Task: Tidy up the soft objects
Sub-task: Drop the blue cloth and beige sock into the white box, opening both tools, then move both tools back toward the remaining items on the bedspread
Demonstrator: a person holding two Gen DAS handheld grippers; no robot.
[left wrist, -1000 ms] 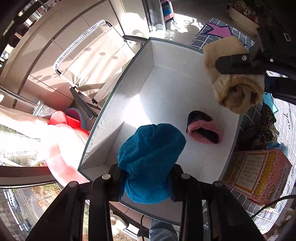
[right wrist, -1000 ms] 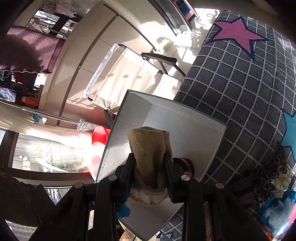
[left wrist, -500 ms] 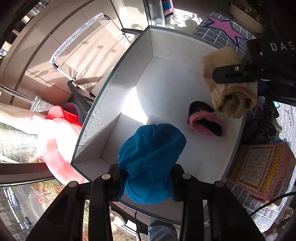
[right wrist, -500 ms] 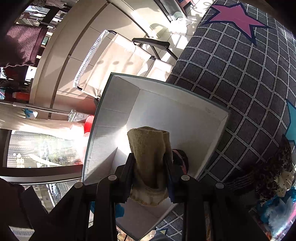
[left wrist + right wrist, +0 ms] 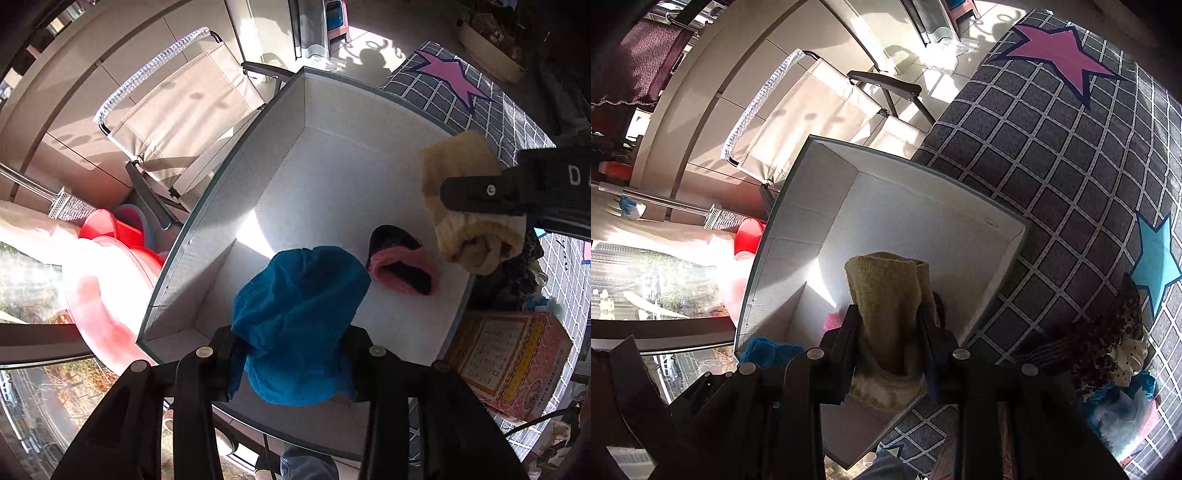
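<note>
Over the white box (image 5: 258, 162), left tongs (image 5: 291, 354) just been widening, blue cloth (image 5: 295, 325) between the jaws at lower centre of the left view. Right tongs (image 5: 888, 325) narrow, clamped on a rolled beige sock (image 5: 886, 295) at lower centre of the right view. On the box floor, right of centre in the left view, a pink-and-black sock (image 5: 402, 266).

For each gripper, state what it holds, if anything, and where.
Left gripper: blue cloth, bunched lower part, jaws just opening. Right gripper: beige cloth, near its lower end.

Blue cloth (image 5: 295, 317) fuzzy; tan sock (image 5: 890, 314) coarse knit; box (image 5: 332, 155) matt.
</note>
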